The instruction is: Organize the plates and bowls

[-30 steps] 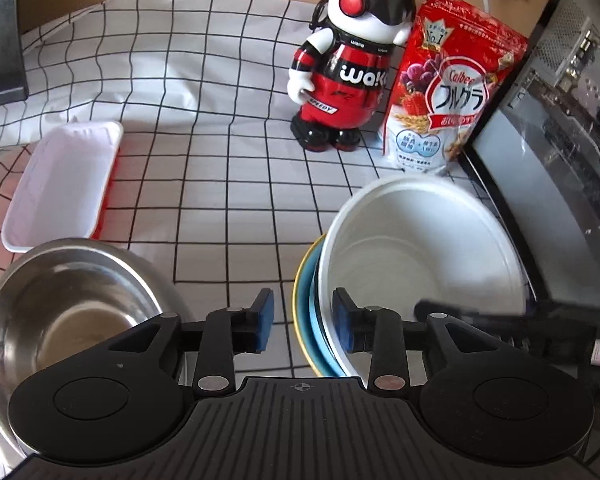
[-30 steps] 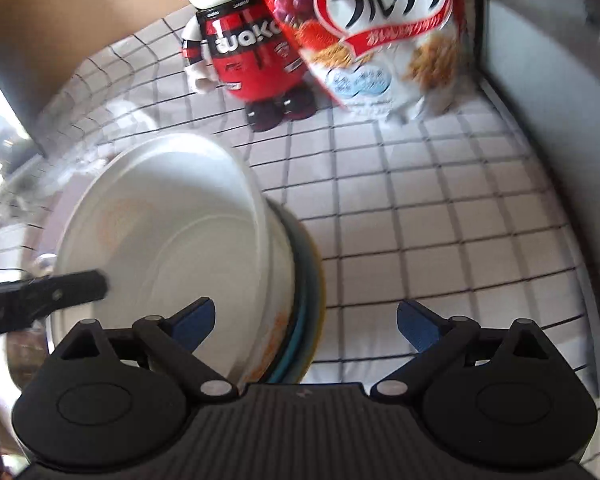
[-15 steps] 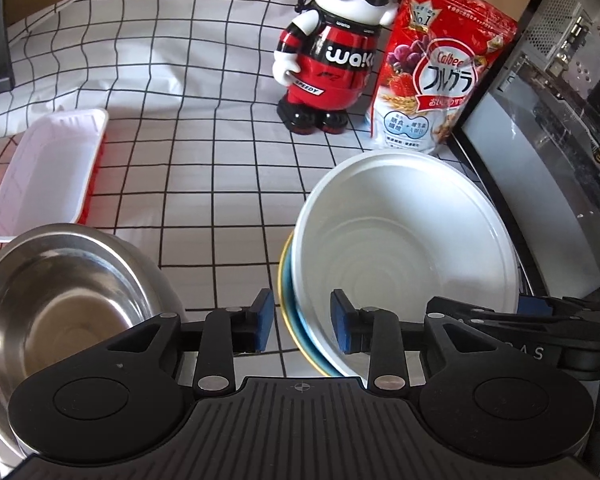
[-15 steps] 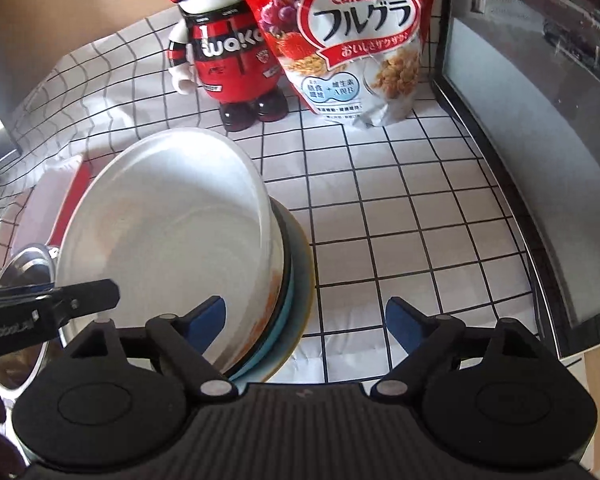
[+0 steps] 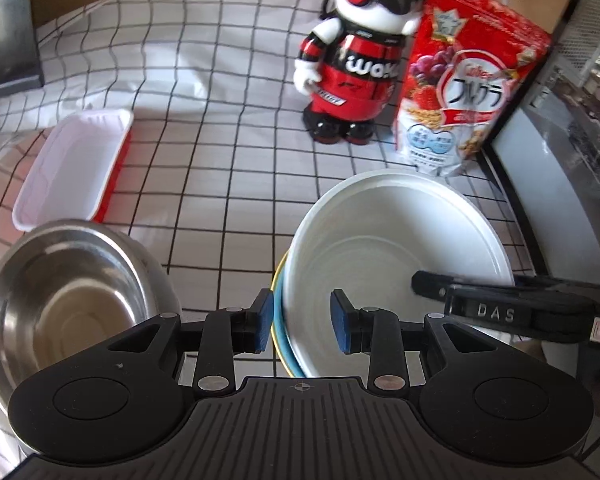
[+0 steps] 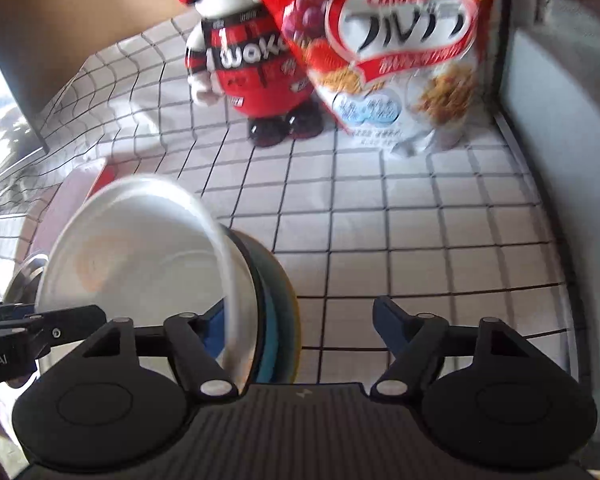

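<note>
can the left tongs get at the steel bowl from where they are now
Probably yes. The steel bowl sits open and empty just beside the left tongs, with nothing on top of it. But those tongs straddle the rim of the white bowl, so they would need to back off it first.

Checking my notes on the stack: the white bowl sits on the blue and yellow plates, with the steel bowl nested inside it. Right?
Not quite. The white bowl does sit on the blue plate and yellow plate, but it is empty. The left wrist view shows the steel bowl standing apart on the cloth.
</note>
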Tool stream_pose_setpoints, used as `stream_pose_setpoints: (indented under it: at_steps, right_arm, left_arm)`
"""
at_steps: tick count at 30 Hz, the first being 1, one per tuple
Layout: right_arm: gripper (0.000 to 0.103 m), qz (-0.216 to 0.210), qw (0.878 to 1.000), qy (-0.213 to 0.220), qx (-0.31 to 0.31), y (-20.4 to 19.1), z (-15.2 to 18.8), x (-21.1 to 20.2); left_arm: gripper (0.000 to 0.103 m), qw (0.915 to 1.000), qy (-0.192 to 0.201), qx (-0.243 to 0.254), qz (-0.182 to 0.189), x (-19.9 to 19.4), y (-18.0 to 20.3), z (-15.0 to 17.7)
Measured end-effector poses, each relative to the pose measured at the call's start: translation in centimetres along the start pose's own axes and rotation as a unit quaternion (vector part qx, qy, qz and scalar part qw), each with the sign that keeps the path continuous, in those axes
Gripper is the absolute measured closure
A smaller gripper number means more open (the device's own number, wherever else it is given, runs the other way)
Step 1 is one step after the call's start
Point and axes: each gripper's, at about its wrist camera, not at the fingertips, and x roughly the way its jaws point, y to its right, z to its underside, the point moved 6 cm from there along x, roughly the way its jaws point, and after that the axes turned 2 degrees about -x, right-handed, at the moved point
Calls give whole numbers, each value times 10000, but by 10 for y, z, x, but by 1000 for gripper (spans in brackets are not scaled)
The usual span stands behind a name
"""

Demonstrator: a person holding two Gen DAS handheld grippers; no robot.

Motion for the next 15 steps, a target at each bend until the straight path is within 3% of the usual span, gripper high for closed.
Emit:
stream_pose_setpoints:
  at_steps: [2,7,15]
  right_arm:
    - [37,-276,9995,-158,-39,-1,3,8]
    - [40,-770,9966,-297,-49,3,2,20]
    - [43,-1177,9919,-438,177,10,4,27]
  left_arm:
    - [69,9998,-65,-142,-82,3,-2,0]
    - [67,9982,-280,-521,-48,7,-10,-4]
    - [62,9979,-505,-284,-305,21,-5,-11]
